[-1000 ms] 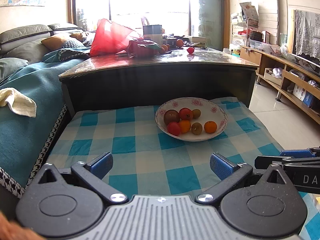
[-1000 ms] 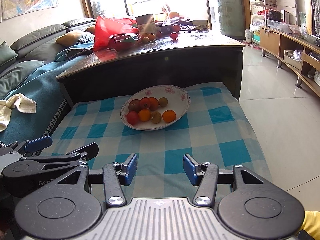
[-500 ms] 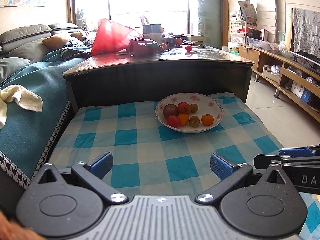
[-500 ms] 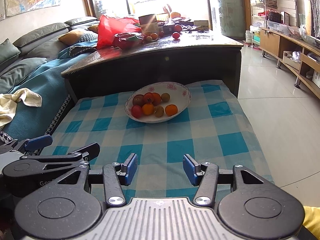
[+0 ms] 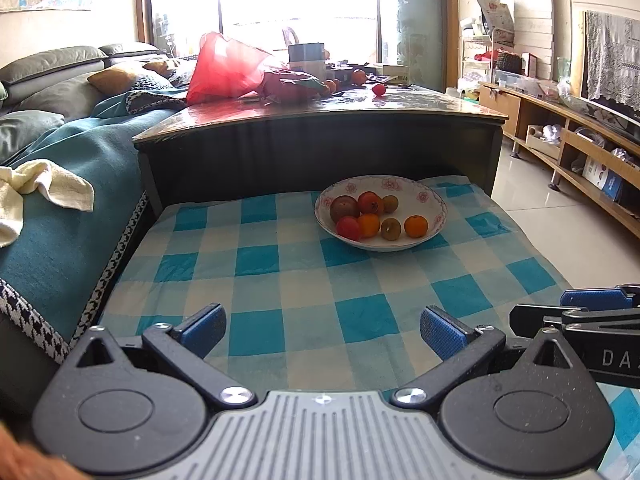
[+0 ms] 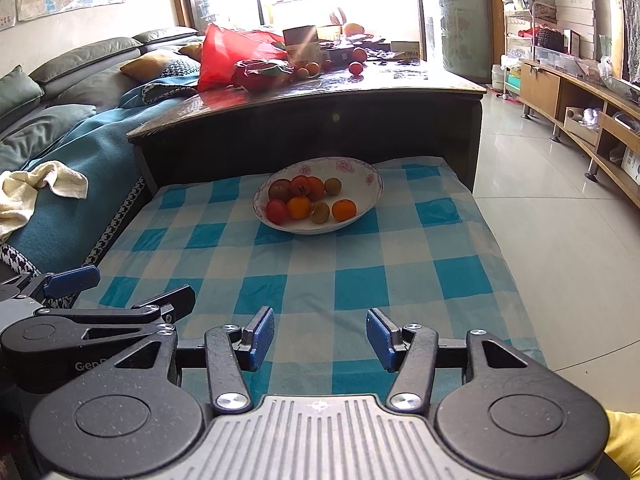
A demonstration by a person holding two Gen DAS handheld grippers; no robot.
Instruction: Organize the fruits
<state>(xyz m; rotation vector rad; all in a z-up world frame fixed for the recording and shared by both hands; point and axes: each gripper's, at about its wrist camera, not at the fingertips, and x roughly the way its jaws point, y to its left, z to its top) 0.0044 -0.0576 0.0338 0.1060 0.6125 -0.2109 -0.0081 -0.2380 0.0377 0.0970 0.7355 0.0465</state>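
A white floral bowl [image 5: 424, 196] sits on the blue checked cloth [image 5: 304, 292], far side, right of middle. It holds several fruits: red tomatoes, oranges [image 5: 416, 226], kiwis and a brownish apple [image 5: 343, 208]. The bowl also shows in the right wrist view [image 6: 360, 172]. My left gripper [image 5: 322, 332] is open and empty, held back over the cloth's near part. My right gripper [image 6: 320, 338] is open and empty, also well short of the bowl. Each gripper shows at the edge of the other's view.
A dark coffee table [image 5: 320, 128] stands behind the cloth, carrying a red plastic bag [image 5: 228, 68], a box and loose fruits [image 5: 378, 89]. A teal-covered sofa [image 5: 60, 184] with a cream towel [image 5: 48, 184] lies left. A wooden TV cabinet [image 5: 580, 152] and tiled floor lie right.
Both grippers have drawn back from the bowl, which now looks smaller and farther off. Both stay open and empty.
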